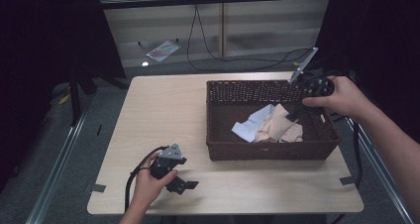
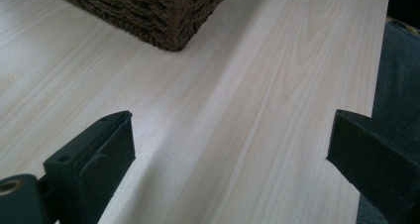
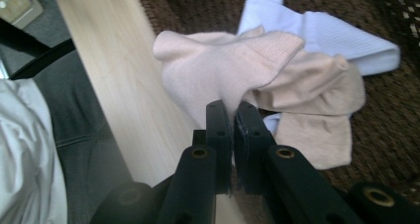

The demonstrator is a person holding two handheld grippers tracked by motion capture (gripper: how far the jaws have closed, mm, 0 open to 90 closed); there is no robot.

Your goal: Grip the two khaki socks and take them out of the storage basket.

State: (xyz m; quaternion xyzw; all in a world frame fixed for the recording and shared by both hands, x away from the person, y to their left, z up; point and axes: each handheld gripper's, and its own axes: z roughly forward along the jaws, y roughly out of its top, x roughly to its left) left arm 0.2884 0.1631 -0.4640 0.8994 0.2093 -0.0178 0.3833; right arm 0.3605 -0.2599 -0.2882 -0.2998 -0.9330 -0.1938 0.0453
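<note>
Right gripper [image 3: 233, 110] clamped shut on beige sock [image 3: 223, 70], over wicker basket [image 1: 272, 152]; sock draping away from the tips onto white sock [image 3: 341, 35]. Left gripper [image 1: 184, 184] wide open, empty, resting on table [image 1: 163, 110], well apart.

Two black grippers, each hand-held. Left gripper [image 1: 182, 185] near left: chunky black body, grey three-cornered plate [image 1: 172, 152] on top, black cable [image 1: 133, 177] looping from its rear. Right gripper [image 1: 293, 114] far right: same black body, a grey plate [image 1: 303, 65] jutting up, dark cable trailing off. Jaws matte black, blocky, square-ended. On the right pair, brass-ringed screw holes [image 3: 199, 152] at the jaw roots, small dark holes along the pads. Forearms bare, no sleeves. Grey trousers [image 3: 81, 120] and white cloth at near left in the right gripper view.
</note>
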